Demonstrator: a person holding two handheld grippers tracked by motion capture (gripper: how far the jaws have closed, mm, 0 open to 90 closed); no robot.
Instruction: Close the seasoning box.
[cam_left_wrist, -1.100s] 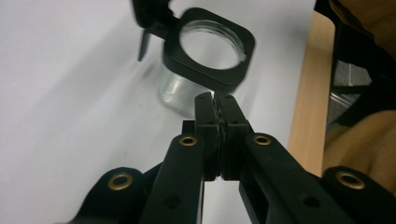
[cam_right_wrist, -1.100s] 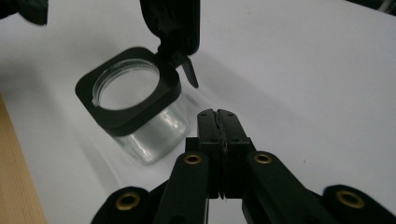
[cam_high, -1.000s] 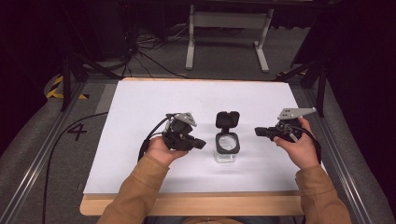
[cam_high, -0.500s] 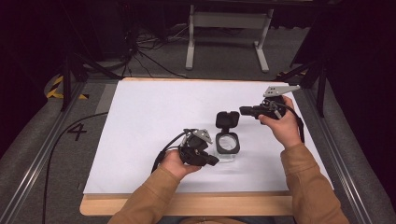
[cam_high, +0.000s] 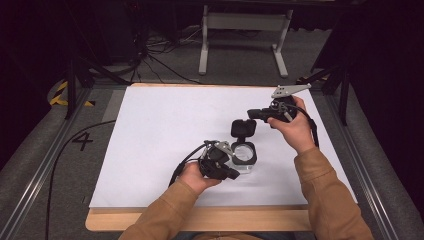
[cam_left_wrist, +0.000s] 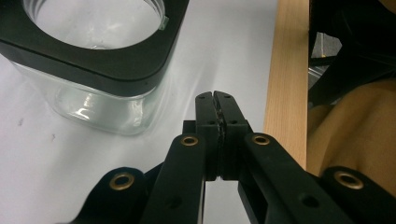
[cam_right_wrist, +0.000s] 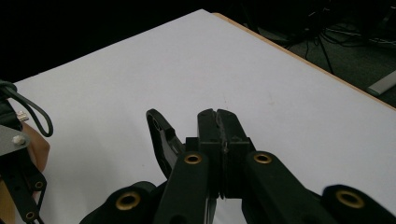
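Note:
A square clear glass jar (cam_high: 244, 152) with a black collar stands on the white sheet, its black flip lid (cam_high: 243, 128) hinged open and upright behind it. My left gripper (cam_high: 233, 175) is shut and empty, low at the jar's near left corner. In the left gripper view the jar (cam_left_wrist: 95, 65) sits just left of the closed tips (cam_left_wrist: 216, 97). My right gripper (cam_high: 251, 114) is shut and empty, hovering just behind the lid. In the right gripper view the lid's edge (cam_right_wrist: 161, 140) curves up just left of the gripper's tips (cam_right_wrist: 216, 114).
The white sheet (cam_high: 165, 130) covers the table; its wooden front edge (cam_left_wrist: 286, 70) runs close to the left gripper. Metal rails flank the table, and a stand (cam_high: 242, 30) and cables lie on the floor beyond it. The left hand (cam_right_wrist: 28, 147) shows in the right gripper view.
The left gripper has moved nearer and rightward to the jar's front corner. The right gripper has risen and swung left and away to behind the open lid. Both stay shut.

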